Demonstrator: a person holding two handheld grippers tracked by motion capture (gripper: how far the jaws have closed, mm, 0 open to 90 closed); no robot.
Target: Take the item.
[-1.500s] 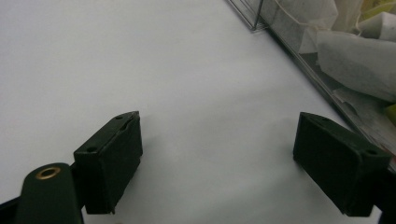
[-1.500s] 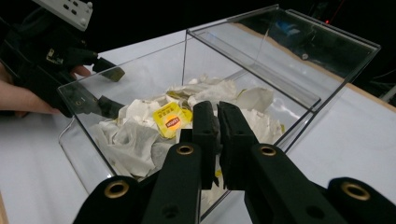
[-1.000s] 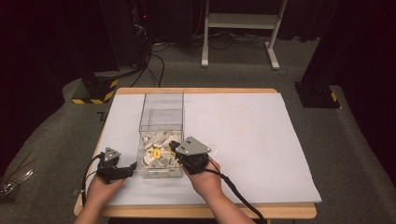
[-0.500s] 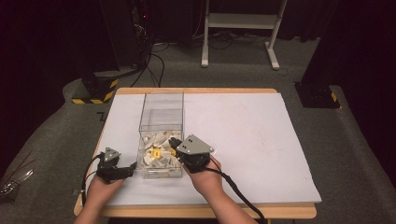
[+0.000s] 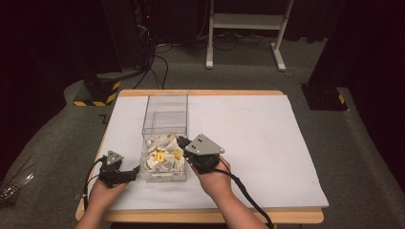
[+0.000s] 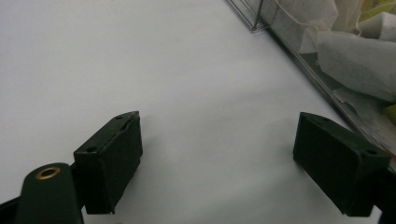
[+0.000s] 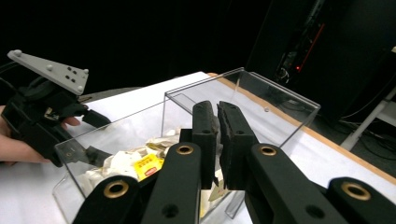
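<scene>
A clear plastic box [image 5: 165, 112] stands on the white table, its near half holding several white tea bags [image 5: 162, 160] with yellow tags [image 7: 148, 167]. My right gripper [image 5: 182, 141] reaches over the box's right wall above the bags, and its jaws are shut [image 7: 215, 106]. A scrap of pale paper shows under them; I cannot tell if it is pinched. My left gripper [image 5: 133, 172] rests low on the table against the box's left wall [image 6: 299, 51]. Its jaws stand wide open [image 6: 219, 123] with only bare table between them. Tea bags [image 6: 359, 51] show through that wall.
The far half of the box [image 7: 243, 88] holds no bags. White table cover [image 5: 258, 129] stretches to the right and behind. The wooden table edge [image 5: 210, 215] runs along the front. Beyond the table are cables and a black-and-yellow base [image 5: 98, 90].
My right gripper has shifted very slightly over the box. The left gripper has stayed in place.
</scene>
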